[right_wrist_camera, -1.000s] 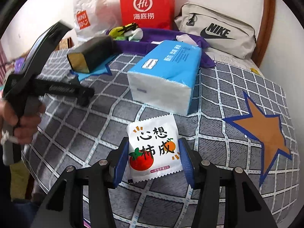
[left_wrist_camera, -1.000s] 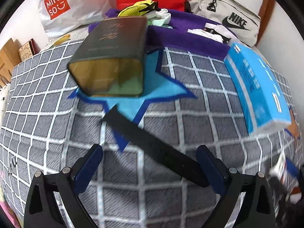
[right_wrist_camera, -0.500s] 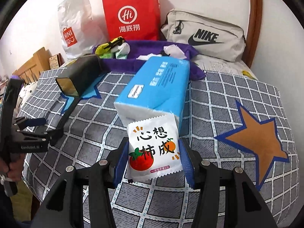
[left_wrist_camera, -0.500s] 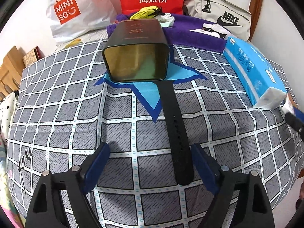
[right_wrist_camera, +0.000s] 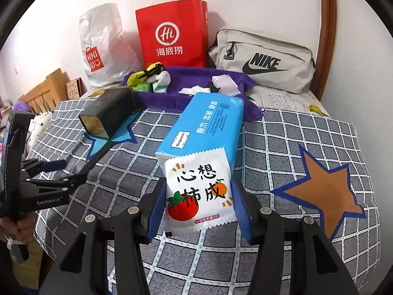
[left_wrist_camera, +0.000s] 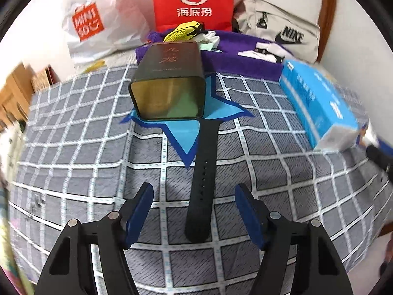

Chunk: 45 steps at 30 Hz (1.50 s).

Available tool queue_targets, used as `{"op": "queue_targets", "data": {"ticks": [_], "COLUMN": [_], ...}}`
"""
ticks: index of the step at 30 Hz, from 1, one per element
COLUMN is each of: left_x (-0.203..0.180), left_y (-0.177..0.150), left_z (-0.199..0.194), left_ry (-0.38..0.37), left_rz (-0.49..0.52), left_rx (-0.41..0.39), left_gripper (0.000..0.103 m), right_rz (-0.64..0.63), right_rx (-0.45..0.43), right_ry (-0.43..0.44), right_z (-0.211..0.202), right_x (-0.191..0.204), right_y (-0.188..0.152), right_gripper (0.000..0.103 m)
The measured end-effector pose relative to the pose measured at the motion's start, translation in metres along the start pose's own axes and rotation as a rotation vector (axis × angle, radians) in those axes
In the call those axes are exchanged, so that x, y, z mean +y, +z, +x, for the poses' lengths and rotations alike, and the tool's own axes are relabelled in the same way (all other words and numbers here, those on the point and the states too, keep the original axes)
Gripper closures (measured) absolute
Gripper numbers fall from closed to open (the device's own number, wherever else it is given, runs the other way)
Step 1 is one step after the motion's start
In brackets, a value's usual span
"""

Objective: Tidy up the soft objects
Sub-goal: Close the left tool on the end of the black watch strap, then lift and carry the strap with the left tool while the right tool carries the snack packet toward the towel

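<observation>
A black watch strap [left_wrist_camera: 202, 184] lies flat on the checked bedcover, running from a dark tin [left_wrist_camera: 169, 86] toward me. My left gripper [left_wrist_camera: 194, 213] straddles the strap's near end; its jaws are closing, and the blue pads [left_wrist_camera: 140, 211] stand clear of the strap on both sides. My right gripper [right_wrist_camera: 197, 209] is shut on a white sachet [right_wrist_camera: 199, 191] printed with a tomato and an orange, held up above the cover. A blue tissue pack [right_wrist_camera: 203, 127] lies just behind the sachet. The left gripper [right_wrist_camera: 63, 172] also shows at the left of the right wrist view.
A purple cloth [right_wrist_camera: 186, 83] with small soft items lies at the back. Behind it stand a red paper bag [right_wrist_camera: 172, 36], a white plastic bag [right_wrist_camera: 103, 46] and a grey Nike pouch [right_wrist_camera: 262, 59]. An orange star patch [right_wrist_camera: 321, 191] marks the cover at right, a blue star patch [left_wrist_camera: 186, 132] under the tin.
The left gripper's jaws have narrowed and it has swung round so the strap now lies lengthwise between them. The right gripper has lifted the sachet, which now overlaps the tissue pack in view.
</observation>
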<state>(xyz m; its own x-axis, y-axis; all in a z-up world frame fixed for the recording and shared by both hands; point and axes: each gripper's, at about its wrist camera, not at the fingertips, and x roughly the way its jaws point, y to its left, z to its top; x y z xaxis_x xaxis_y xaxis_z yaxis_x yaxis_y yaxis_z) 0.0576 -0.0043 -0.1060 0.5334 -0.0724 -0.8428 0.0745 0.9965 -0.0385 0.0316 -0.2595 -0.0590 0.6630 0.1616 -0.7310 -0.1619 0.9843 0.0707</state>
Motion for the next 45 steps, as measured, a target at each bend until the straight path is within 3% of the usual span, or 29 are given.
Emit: {"op": "queue_targets", "data": {"ticks": [3, 9, 12, 17, 21, 23, 27, 31, 34, 37, 39, 42, 45], "left_x": [0.007, 0.004, 0.003, 0.003, 0.009, 0.010, -0.003, -0.002, 0.002, 0.000, -0.004, -0.007, -0.001], "left_y": [-0.002, 0.004, 0.007, 0.008, 0.008, 0.007, 0.006, 0.009, 0.010, 0.010, 0.008, 0.009, 0.012], "left_z": [0.005, 0.012, 0.018, 0.017, 0.015, 0.016, 0.019, 0.017, 0.017, 0.017, 0.018, 0.019, 0.018], "left_ry": [-0.052, -0.013, -0.012, -0.036, -0.082, -0.101, -0.054, -0.083, -0.111, -0.135, -0.112, -0.087, -0.123], "left_rz": [-0.021, 0.062, 0.079, 0.093, 0.050, 0.027, 0.097, 0.124, 0.109, 0.101, 0.122, 0.141, 0.115], "left_rx": [-0.007, -0.026, -0.044, -0.039, -0.036, -0.044, -0.050, -0.041, -0.034, -0.037, -0.051, -0.062, -0.045], "left_gripper": [0.036, 0.038, 0.046, 0.071, 0.071, 0.063, 0.062, 0.083, 0.083, 0.074, 0.074, 0.083, 0.083], "right_rz": [-0.001, -0.010, 0.002, -0.007, -0.016, -0.022, -0.032, -0.039, -0.035, -0.030, -0.030, -0.035, -0.037], "right_rx": [0.000, 0.006, 0.000, 0.007, 0.015, 0.018, 0.029, 0.020, 0.019, 0.024, 0.028, 0.034, 0.032], "right_ry": [0.008, 0.013, 0.023, 0.029, 0.033, 0.032, 0.023, 0.014, 0.010, 0.007, 0.006, 0.007, 0.010], "right_z": [-0.001, 0.004, 0.006, 0.009, 0.012, 0.014, 0.016, 0.012, 0.012, 0.014, 0.015, 0.017, 0.016], "right_x": [0.003, 0.004, 0.002, 0.002, 0.002, 0.003, 0.005, 0.006, 0.006, 0.006, 0.006, 0.007, 0.008], "right_y": [-0.003, -0.008, -0.008, -0.009, -0.010, -0.010, -0.010, -0.009, -0.009, -0.009, -0.009, -0.009, -0.009], "right_gripper": [0.052, 0.052, 0.052, 0.052, 0.052, 0.052, 0.052, 0.052, 0.052, 0.052, 0.052, 0.052, 0.052]}}
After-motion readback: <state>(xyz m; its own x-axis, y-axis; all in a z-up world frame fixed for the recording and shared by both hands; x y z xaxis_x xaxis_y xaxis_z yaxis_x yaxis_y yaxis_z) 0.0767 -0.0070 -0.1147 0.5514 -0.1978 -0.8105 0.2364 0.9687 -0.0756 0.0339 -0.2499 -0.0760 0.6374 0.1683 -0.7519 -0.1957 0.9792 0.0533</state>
